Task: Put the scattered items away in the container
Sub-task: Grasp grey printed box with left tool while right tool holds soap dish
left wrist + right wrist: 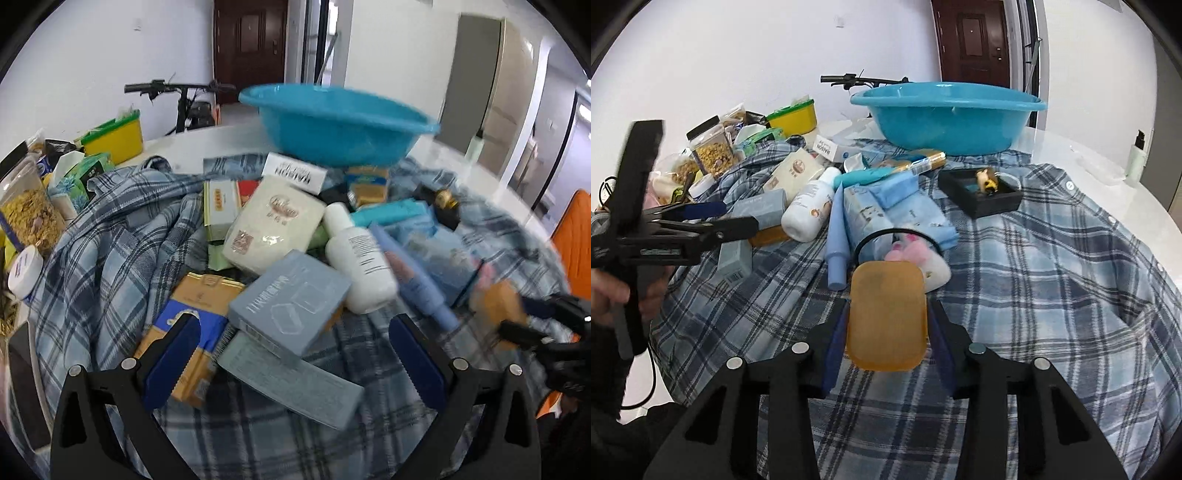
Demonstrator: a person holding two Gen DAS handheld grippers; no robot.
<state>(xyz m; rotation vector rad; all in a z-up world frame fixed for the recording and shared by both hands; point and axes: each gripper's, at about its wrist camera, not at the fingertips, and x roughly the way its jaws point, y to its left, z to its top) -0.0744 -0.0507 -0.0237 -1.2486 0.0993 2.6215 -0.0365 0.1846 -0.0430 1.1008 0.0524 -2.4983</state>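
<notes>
A blue plastic basin [338, 125] stands at the far side of the table; it also shows in the right wrist view [947, 114]. Scattered items lie on a plaid shirt [1052, 280]: a grey-blue box [290, 301], a white bottle [356, 254], a cream packet [275, 225], a light blue tube [836, 236] and a black tray [980, 194]. My left gripper [295, 343] is open just above the grey-blue box; it also shows in the right wrist view [738, 218]. My right gripper [886, 332] is shut on an amber soap bar [886, 314], held above the shirt.
A yellow tub [116, 138], a cereal jar [27, 210] and tissue packs [83, 177] crowd the table's left side. A pump bottle [1137, 153] stands at the far right. An orange chair [576, 236] is to the right, a bicycle [184, 99] behind.
</notes>
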